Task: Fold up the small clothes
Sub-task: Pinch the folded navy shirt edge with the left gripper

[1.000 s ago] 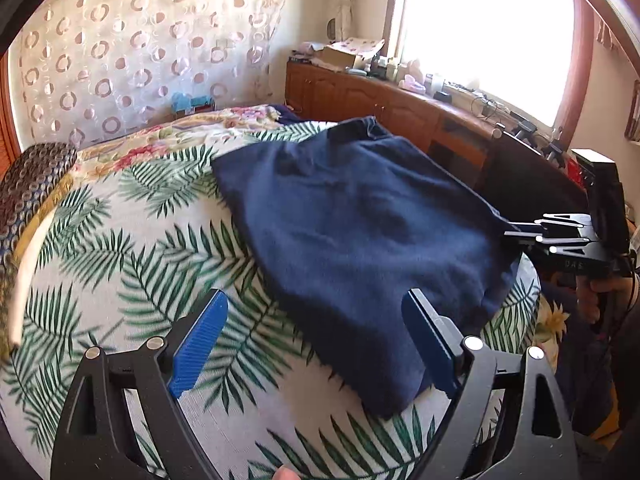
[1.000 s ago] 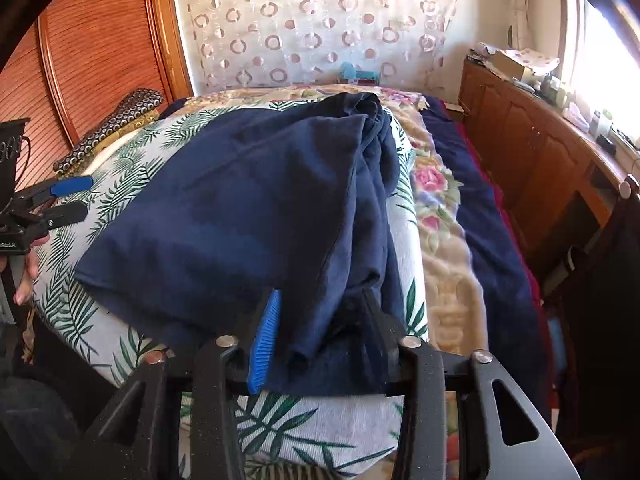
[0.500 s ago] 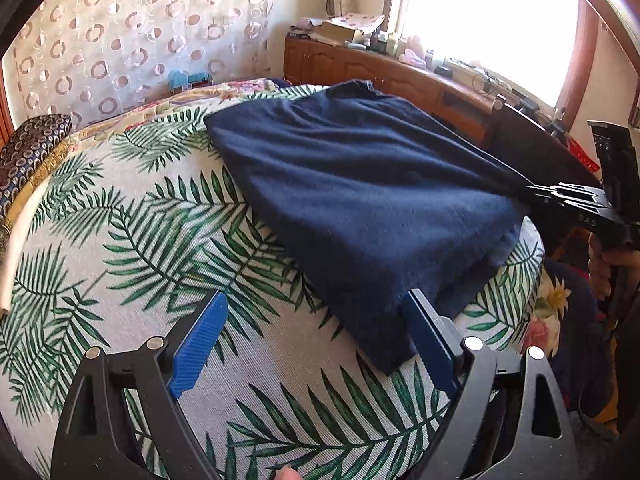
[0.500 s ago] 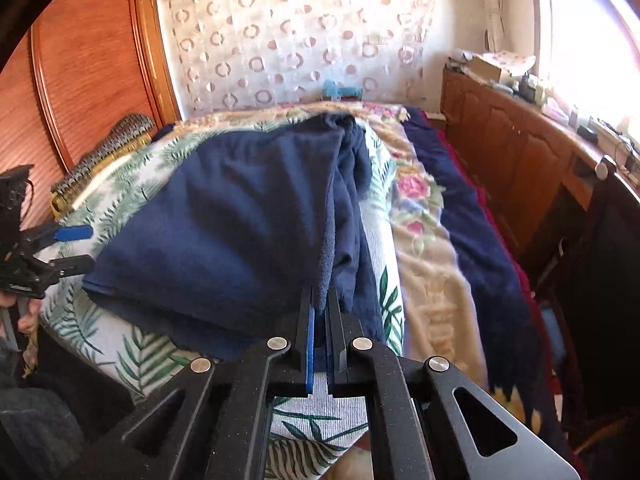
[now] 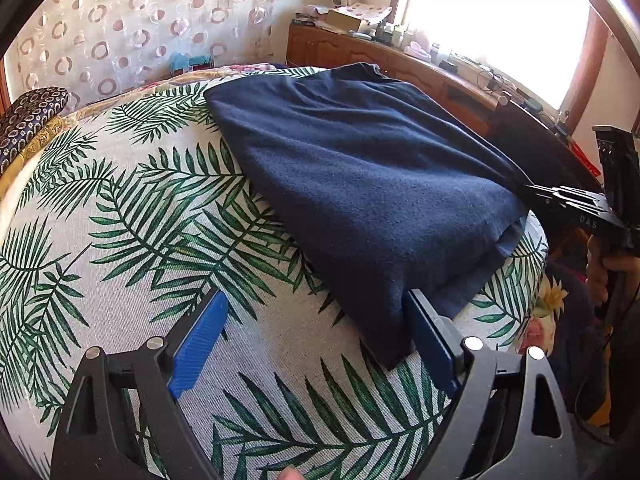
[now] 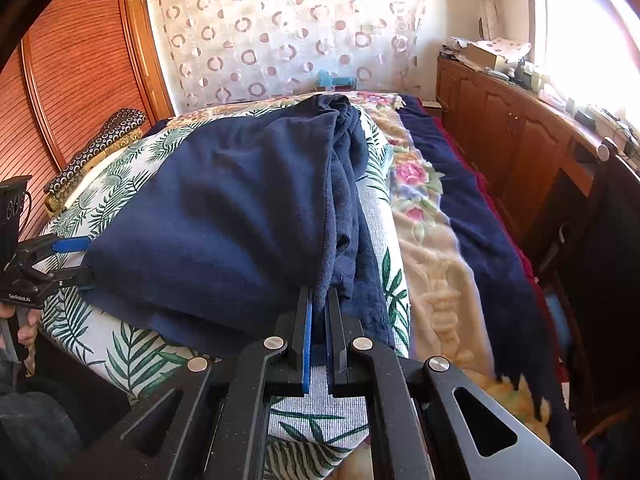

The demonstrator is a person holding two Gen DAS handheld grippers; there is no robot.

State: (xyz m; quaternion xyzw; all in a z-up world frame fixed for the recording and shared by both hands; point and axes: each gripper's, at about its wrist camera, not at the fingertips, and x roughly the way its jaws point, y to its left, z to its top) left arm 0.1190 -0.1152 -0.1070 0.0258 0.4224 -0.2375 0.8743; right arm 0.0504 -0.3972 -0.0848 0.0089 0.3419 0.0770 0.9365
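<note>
Sunlit bedroom with a bright window, a long brown wooden sideboard (image 6: 516, 140) along one wall and a sheer curtain printed with circles (image 6: 288, 36) at the back. In the foreground, a bed under a white cover printed with green palm leaves (image 5: 132, 216), beside a cream floral blanket (image 6: 424, 208). Spread across the leaf cover, a dark navy fleece garment (image 5: 360, 184), loosely doubled over, one side bunched into folds. At its near right corner, the right gripper (image 6: 319, 304), black with blue pads, clamped tight on a pinch of the navy fabric, jaws pressed together. At the opposite near corner, the left gripper (image 5: 316, 340), jaws spread wide and unclenched, low over the cover; right blue pad (image 5: 428, 340) just beside the garment's corner tip, left blue pad (image 5: 198, 344) over bare leaf print. Nothing gripped there. Part of a hand (image 5: 600, 272) visible below the right tool's handle.
</note>
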